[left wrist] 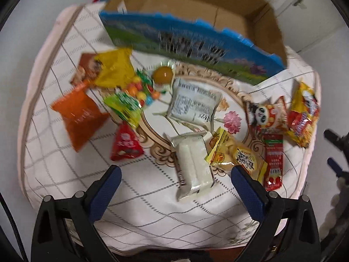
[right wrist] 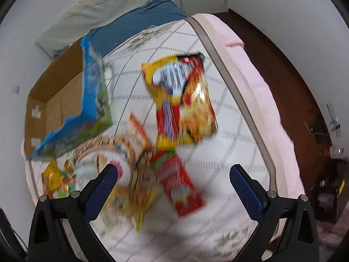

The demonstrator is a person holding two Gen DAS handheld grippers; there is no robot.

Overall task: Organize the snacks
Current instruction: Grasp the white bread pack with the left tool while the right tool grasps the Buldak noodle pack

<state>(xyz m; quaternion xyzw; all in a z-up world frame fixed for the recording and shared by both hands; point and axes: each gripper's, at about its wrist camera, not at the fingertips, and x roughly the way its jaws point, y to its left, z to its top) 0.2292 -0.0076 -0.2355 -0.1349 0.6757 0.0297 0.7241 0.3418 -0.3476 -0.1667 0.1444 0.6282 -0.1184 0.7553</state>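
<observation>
Many snack packets lie scattered on a white grid-patterned cloth (left wrist: 65,174). In the left wrist view a clear-wrapped white cake (left wrist: 193,168) lies just ahead of my open left gripper (left wrist: 175,175), between its fingers. Around it lie a white packet (left wrist: 194,103), a yellow biscuit packet (left wrist: 235,155), a red stick packet (left wrist: 273,161), a panda packet (left wrist: 267,114) and an orange packet (left wrist: 79,118). My right gripper (right wrist: 174,173) is open and holds nothing; below it lie a red stick packet (right wrist: 180,185) and a yellow-red chip bag (right wrist: 183,100). That view is blurred.
An open cardboard box (left wrist: 196,6) with a blue printed flap (left wrist: 185,43) stands at the far edge, also the cardboard box (right wrist: 54,100) at left. A round floral plate (left wrist: 229,100) lies under the snacks. A pink cushion edge (right wrist: 250,69) and dark floor (right wrist: 283,76) are to the right.
</observation>
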